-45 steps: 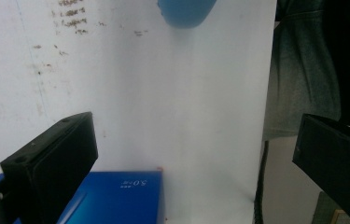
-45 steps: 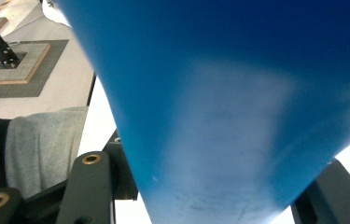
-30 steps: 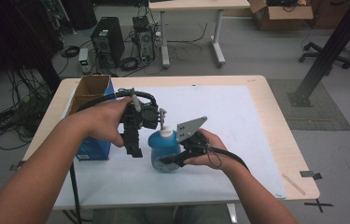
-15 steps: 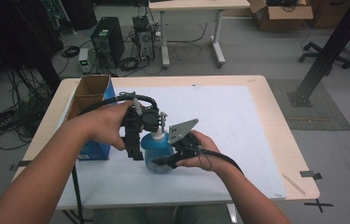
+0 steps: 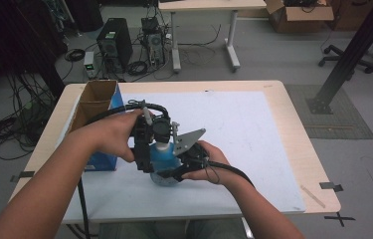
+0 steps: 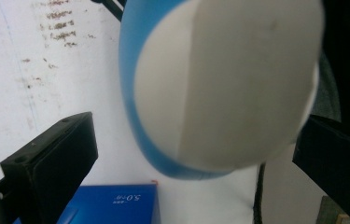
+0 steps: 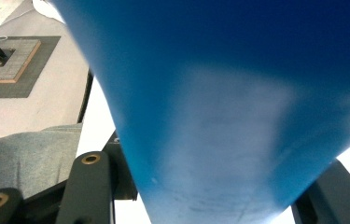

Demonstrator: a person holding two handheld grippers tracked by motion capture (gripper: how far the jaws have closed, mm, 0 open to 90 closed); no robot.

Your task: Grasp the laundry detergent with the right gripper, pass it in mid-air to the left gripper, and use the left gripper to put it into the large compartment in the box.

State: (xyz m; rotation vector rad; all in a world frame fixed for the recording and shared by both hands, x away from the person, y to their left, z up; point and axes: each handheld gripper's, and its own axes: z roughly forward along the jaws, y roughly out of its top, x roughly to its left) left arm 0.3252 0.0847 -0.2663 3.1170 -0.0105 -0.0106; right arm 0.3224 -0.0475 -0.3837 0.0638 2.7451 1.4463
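Observation:
A blue pump bottle [image 5: 165, 157] of soap is held tilted above the white sheet, its base turned toward the camera. My right gripper [image 5: 175, 172] is shut on its body from the right, and the blue wall [image 7: 233, 116] sits between the two black jaws [image 7: 212, 186]. My left gripper [image 5: 154, 149] reaches in from the left at the bottle's upper part. Its jaws stand wide on either side of the white-labelled bottle [image 6: 224, 84]. A gap shows beside the left pad [image 6: 65, 149]. The pump head is mostly hidden behind that gripper.
An open cardboard box with a blue side [image 5: 97, 102] stands at the table's left, and its blue face [image 6: 112, 205] lies just below the left gripper. A white sheet [image 5: 243, 129] covers the wooden table [image 5: 303, 149]. Computers and cables lie on the floor beyond.
The bottle has gone from upright to tilted and shifted slightly left in the right gripper. The left gripper has come in around its upper part.

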